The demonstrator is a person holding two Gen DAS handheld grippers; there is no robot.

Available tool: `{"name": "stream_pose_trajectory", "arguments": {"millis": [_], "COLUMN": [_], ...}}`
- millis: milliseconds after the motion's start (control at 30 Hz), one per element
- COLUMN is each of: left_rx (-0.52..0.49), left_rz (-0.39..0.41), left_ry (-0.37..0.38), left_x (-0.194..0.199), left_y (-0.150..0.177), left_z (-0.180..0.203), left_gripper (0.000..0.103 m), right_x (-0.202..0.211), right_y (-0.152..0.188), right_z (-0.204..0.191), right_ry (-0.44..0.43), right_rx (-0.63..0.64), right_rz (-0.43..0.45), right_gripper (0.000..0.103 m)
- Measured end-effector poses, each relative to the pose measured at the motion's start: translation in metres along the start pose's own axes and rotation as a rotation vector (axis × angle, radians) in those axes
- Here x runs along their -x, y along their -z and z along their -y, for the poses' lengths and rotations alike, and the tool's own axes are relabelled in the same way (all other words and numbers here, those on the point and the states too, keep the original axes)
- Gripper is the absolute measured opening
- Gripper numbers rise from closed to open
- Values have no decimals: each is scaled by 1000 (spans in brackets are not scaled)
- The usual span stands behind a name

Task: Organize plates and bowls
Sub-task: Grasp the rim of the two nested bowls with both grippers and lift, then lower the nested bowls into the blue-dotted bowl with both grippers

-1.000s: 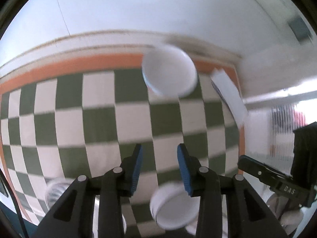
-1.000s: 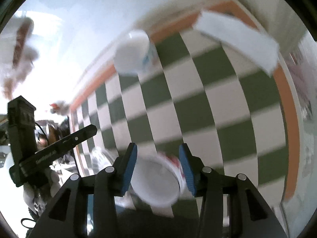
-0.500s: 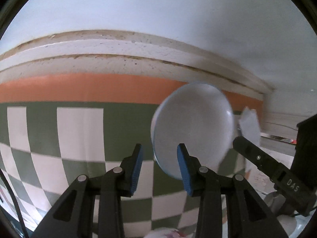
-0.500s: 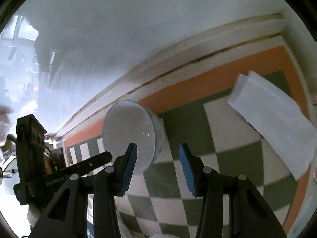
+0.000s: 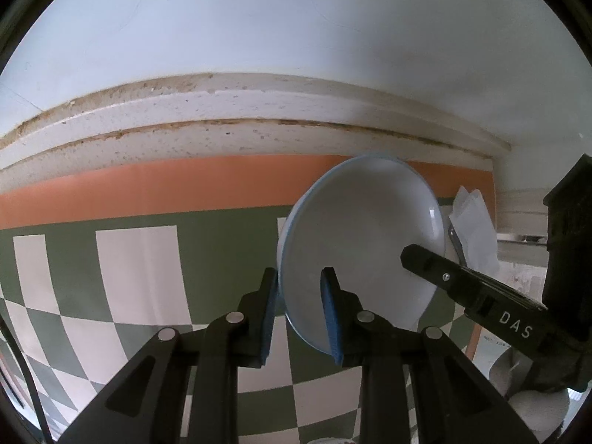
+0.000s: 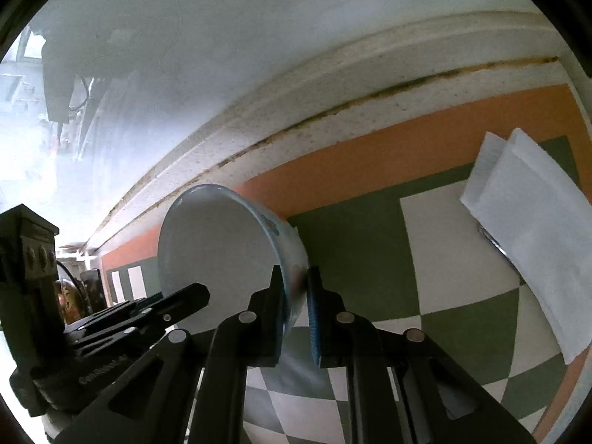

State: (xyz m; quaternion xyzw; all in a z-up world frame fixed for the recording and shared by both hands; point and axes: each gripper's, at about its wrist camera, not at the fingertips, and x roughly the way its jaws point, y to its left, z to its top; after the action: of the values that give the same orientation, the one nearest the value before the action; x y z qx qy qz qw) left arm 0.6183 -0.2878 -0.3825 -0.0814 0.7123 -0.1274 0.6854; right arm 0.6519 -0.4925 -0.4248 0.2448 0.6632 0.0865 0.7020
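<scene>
A white bowl with a pale blue rim (image 5: 362, 236) stands near the far edge of the checked tablecloth, tipped so its inside faces me. In the left wrist view my left gripper (image 5: 298, 307) straddles its left rim, one finger inside and one outside, with a gap still showing at the rim. In the right wrist view the same bowl (image 6: 218, 236) shows coloured marks on its outer wall, and my right gripper (image 6: 294, 307) is shut on its right rim. Each gripper shows in the other's view, the right one (image 5: 481, 296) and the left one (image 6: 122, 318).
The green and white checked cloth with an orange border (image 5: 148, 188) ends at a stained white wall ledge (image 5: 222, 111). A folded white paper with a metal utensil under it (image 6: 529, 222) lies to the right of the bowl; it also shows in the left wrist view (image 5: 473, 229).
Both grippers moved forward to the far bowl. The left fingers now straddle its left rim and the right fingers have closed on its right rim. The nearer bowls have dropped out of view.
</scene>
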Motion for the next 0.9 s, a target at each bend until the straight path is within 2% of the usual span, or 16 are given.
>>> {"name": "stream_pose_trajectory", "arguments": {"millis": [200,400,767,900], "left_rx": [-30,-94,-180,-188], "left_rz": [20,62,21,0], "left_ry": [33,50,74,71], "left_x": [23,59,86,88], "left_y": [19,68,187,221], "left_z": [15,36,44,34], "left_gripper": [21,21,21,21], "right_x": [19,61,123,123], "right_y": [17,60,197,241], "right_z": [-10,-18,-12,-9], "right_ry": [13,6,35,34], "right_rx": [8,18,11,6], "right_rz": [40,89,107,81], "right_gripper": [13,13,13,14]}}
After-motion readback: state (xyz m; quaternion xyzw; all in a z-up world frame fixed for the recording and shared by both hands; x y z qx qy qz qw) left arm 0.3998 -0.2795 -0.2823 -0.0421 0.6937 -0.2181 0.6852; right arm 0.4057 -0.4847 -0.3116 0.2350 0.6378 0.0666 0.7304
